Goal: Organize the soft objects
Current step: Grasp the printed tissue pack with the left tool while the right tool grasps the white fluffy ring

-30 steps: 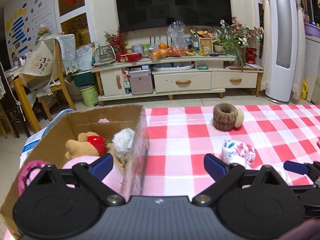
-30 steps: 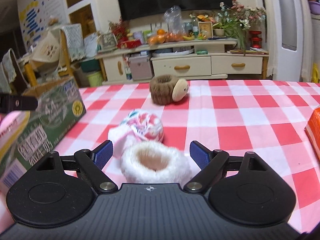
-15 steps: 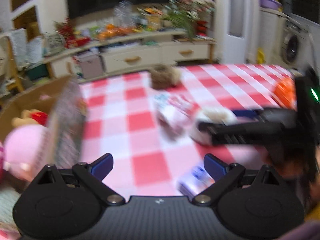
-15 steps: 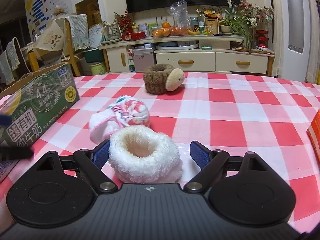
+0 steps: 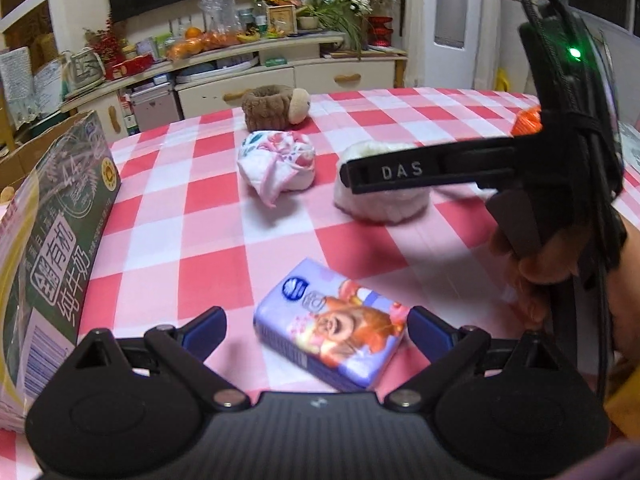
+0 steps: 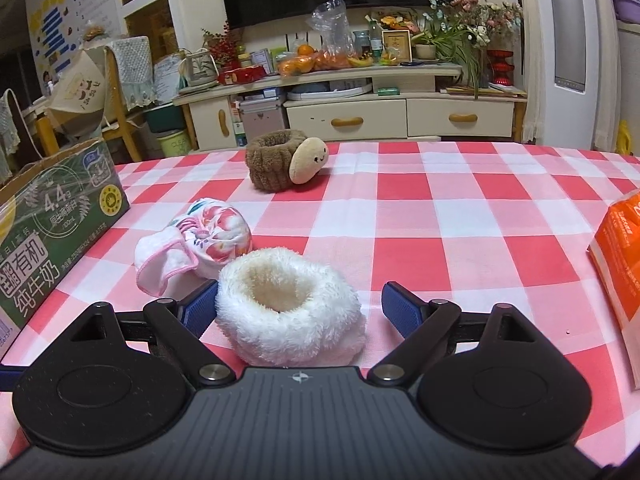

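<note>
My left gripper (image 5: 316,326) is open, its fingers on either side of a purple tissue pack (image 5: 330,338) lying on the checked cloth. My right gripper (image 6: 298,306) is open around a white fluffy ring (image 6: 290,306); the left finger touches it, the right finger stands apart. The ring also shows in the left wrist view (image 5: 380,200), partly behind the right gripper's finger (image 5: 424,172). A floral pink cloth bundle (image 6: 196,242) lies left of the ring. A brown plush ring with a cream face (image 6: 286,164) sits farther back.
A green milk carton box (image 5: 52,248) stands along the left table edge, also in the right wrist view (image 6: 52,232). An orange packet (image 6: 620,272) lies at the right. A TV cabinet (image 6: 360,116) and chairs stand beyond the table.
My left gripper swung right from over the box to the tissue pack. My right gripper moved closer to the white ring, which now sits between its fingers.
</note>
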Demonstrator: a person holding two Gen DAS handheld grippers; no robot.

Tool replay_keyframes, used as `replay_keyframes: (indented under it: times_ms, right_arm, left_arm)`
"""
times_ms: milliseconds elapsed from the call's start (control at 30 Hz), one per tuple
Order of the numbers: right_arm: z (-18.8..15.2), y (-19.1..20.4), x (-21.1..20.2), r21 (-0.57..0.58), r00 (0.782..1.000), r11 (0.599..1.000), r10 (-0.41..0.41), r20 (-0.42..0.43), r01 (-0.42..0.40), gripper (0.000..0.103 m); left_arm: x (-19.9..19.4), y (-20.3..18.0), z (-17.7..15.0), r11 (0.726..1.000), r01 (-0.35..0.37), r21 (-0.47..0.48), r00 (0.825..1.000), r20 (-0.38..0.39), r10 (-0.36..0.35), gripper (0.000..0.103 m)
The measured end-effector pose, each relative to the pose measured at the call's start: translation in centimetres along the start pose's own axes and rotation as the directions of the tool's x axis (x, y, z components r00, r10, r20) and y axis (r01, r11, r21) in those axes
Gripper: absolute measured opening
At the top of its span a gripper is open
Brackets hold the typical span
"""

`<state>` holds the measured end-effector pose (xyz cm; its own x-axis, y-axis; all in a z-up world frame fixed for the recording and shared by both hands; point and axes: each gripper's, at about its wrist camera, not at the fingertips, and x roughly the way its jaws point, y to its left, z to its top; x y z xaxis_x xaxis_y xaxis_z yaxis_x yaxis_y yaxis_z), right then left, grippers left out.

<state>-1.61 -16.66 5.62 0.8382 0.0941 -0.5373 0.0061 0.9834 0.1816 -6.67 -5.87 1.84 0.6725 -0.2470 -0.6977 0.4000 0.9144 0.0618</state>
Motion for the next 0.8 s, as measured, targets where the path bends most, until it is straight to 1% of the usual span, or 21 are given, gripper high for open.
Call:
replay_keyframes:
  times_ms: [67,233,333,400,467,500,733,800]
  right_arm:
    - [0.0,-0.1,0.0,0.004,1.0,1.0,0.006,-0.005,-0.006,0.103]
    - [0.0,0.0,0.3,0.007,0.999,0.999,0.031,-0.023,-0.031,0.103]
    - [-0.1,0.0,0.4,0.002,0.999,0.999,0.042,-0.03,-0.042,0.103]
    - [-0.1,-0.1,0.5,0.005,0.998,0.999,0.044,-0.036,-0.044,0.103]
    - [-0.1,-0.4,0.4,0.012,0.998,0.999,0.052,-0.037,-0.051,0.103]
    - [0.0,-0.5,0.4,0.014,0.998,0.998,0.055,-0.038,-0.054,0.103]
    - [-0.2,-1.2,0.2,0.022,0.997,0.998,0.052,-0.053,-0.051,0.103]
    - [-0.1,-1.2,0.2,0.025,0.997,0.998,0.054,-0.051,-0.053,0.101]
  left_arm:
    - [0.4,-0.2,0.1,1.0,-0.006,-0.012,1.0,-0.001,0.006,0.097]
    - [2.1,-0.8,0.2,1.0,-0.022,0.01,0.999,-0.025,0.022,0.097]
    - [2.5,-0.8,0.3,1.0,-0.024,0.007,1.0,-0.009,0.025,0.097]
    - [2.5,-0.9,0.4,1.0,-0.021,0.016,1.0,0.0,0.021,0.092]
    - [2.4,-1.0,0.5,1.0,-0.009,0.018,1.0,0.006,0.009,0.082]
    - [2.4,-1.1,0.6,1.0,-0.004,0.016,1.0,0.007,0.004,0.081]
    - [2.5,-0.8,0.7,1.0,-0.001,0.002,1.0,-0.008,0.001,0.079]
    - [2.6,-0.7,0.9,1.0,-0.004,-0.004,1.0,-0.014,0.004,0.078]
